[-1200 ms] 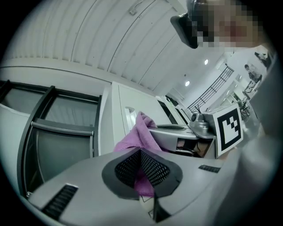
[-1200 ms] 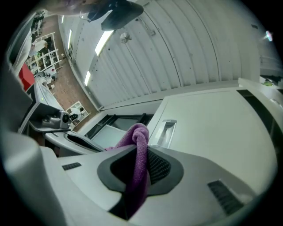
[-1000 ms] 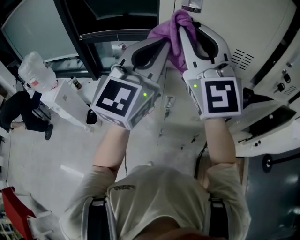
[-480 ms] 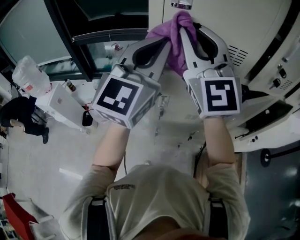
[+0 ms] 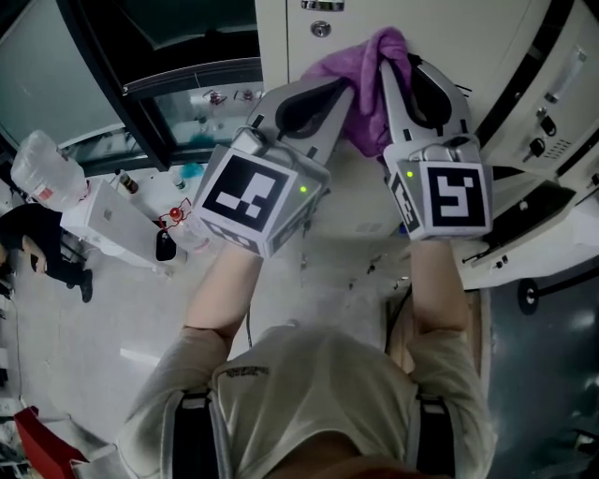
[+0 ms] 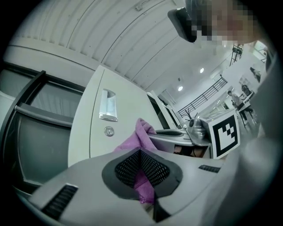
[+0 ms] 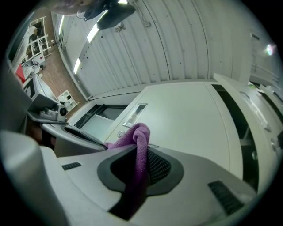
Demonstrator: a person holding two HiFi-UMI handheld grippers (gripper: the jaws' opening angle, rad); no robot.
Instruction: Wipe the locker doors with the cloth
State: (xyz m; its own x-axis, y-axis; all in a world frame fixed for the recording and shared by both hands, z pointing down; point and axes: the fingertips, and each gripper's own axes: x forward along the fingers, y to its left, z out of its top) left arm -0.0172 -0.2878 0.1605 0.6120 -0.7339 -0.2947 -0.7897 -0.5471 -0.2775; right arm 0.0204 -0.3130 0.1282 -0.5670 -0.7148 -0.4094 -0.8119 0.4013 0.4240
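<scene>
- Left gripper [image 5: 344,98] and right gripper [image 5: 391,65] are both clamped on the purple cloth [image 5: 356,70], which is against the locker door [image 5: 468,37].
- Round lock [image 5: 321,29] sits just beside the cloth; glass panel [image 5: 201,103] is to the left.

Locker area in a large work hall or lab-type facility, not a home. Head view, upper centre and right: bank of cream metal lockers [image 5: 487,37], one door with a round key lock [image 5: 321,29]; neighbouring doors ajar [image 5: 562,84] at the right edge. Left gripper view, left of centre: label holder [image 6: 108,105] above that lock. Head view, upper left: dark-framed glass partition [image 5: 140,47]. Left edge: large water bottle [image 5: 42,168] next to a white unit [image 5: 112,220], with a person in dark clothes [image 5: 37,239] below. Pale hard floor [image 5: 112,309]. Right gripper view, top: ribbed white ceiling [image 7: 177,39], strip lights [image 7: 95,31]; upper left, open shelving [image 7: 35,26]. Left gripper view, right: metal railing [image 6: 208,92].
</scene>
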